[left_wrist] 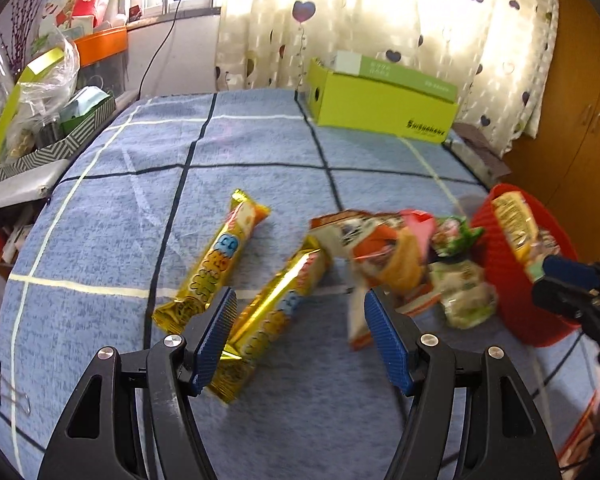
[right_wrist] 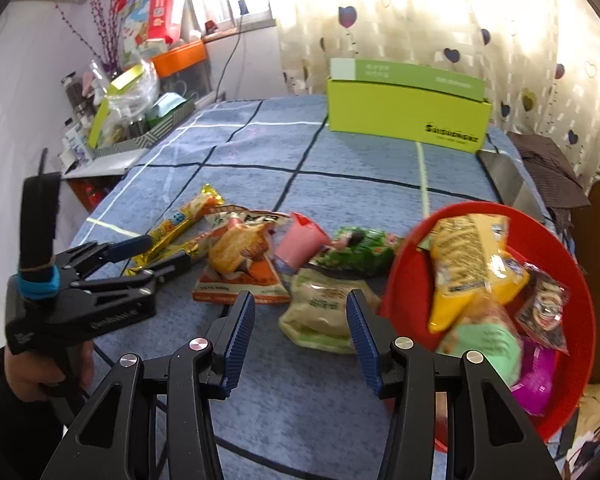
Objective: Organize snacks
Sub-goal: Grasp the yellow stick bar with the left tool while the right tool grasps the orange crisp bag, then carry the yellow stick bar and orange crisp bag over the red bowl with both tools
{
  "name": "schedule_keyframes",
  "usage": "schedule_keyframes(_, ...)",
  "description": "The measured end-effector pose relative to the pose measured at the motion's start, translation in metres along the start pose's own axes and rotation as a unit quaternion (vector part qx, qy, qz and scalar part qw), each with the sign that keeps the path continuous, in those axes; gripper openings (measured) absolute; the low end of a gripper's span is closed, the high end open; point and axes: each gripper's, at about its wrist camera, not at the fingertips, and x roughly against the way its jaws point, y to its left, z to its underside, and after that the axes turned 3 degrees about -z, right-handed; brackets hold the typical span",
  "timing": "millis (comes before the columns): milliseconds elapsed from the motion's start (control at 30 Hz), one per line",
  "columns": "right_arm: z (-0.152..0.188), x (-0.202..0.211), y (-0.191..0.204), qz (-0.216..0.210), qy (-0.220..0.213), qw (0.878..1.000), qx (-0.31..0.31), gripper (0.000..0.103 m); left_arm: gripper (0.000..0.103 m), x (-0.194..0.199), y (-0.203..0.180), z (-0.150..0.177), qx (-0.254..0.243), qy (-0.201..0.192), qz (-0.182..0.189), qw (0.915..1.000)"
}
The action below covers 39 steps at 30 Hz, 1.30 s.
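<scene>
This is looking like a lived-in home, most likely a bedroom. Cream curtains printed with hearts are glowing with daylight from the window behind them. A blue checked cloth is covering the bench, with a green cardboard box sitting at its far end. A side shelf is overflowing with household clutter, a wooden wardrobe is standing at the right, and a cable is hanging down from the windowsill.

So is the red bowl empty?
No, the red bowl already holds snacks, including a yellow packet and a green one.
</scene>
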Motion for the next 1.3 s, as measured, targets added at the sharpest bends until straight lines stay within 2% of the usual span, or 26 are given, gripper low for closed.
schedule_keyframes(200, -0.010, -0.027, 0.015, -0.019, 0.020, 1.000, 0.011, 0.046, 0.065, -0.023, 0.005, 0.004, -0.026, 0.015, -0.005, 0.9995)
schedule_keyframes(267, -0.014, -0.038, 0.020, -0.027, 0.027, 0.999, 0.013, 0.046, 0.052, -0.031, 0.004, 0.007, -0.033, 0.027, -0.007, 0.9991)
schedule_keyframes(400, -0.022, -0.055, 0.029, -0.039, 0.038, 0.998, 0.015, 0.046, 0.039, -0.034, 0.003, 0.011, -0.042, 0.027, -0.025, 0.9985)
schedule_keyframes(467, -0.026, -0.062, 0.032, -0.044, 0.041, 0.998, 0.014, 0.046, 0.029, -0.031, 0.007, 0.013, -0.030, 0.028, -0.016, 0.9990)
schedule_keyframes(533, -0.029, -0.071, 0.034, -0.043, 0.046, 0.998, 0.013, 0.046, 0.025, -0.029, 0.010, 0.015, -0.019, 0.031, -0.015, 0.9992)
schedule_keyframes(633, -0.033, -0.084, 0.034, -0.042, 0.059, 0.997, 0.009, 0.047, 0.024, -0.024, 0.015, 0.020, -0.001, 0.032, -0.010, 0.9995)
schedule_keyframes(733, -0.034, -0.097, 0.035, -0.034, 0.073, 0.997, 0.011, 0.053, 0.024, -0.022, 0.016, 0.023, 0.007, 0.031, -0.009, 0.9995)
schedule_keyframes(933, -0.037, -0.112, 0.042, -0.017, 0.082, 0.996, 0.035, 0.054, 0.024, -0.022, 0.017, 0.024, 0.010, 0.032, -0.009, 0.9994)
schedule_keyframes(1067, -0.037, -0.113, 0.041, -0.020, 0.078, 0.996, 0.037, 0.045, 0.024, -0.025, 0.014, 0.023, 0.002, 0.034, -0.018, 0.9993)
schedule_keyframes(1300, -0.025, -0.089, 0.036, -0.042, 0.061, 0.997, 0.022, 0.043, 0.024, -0.024, 0.013, 0.021, 0.011, 0.037, -0.025, 0.9990)
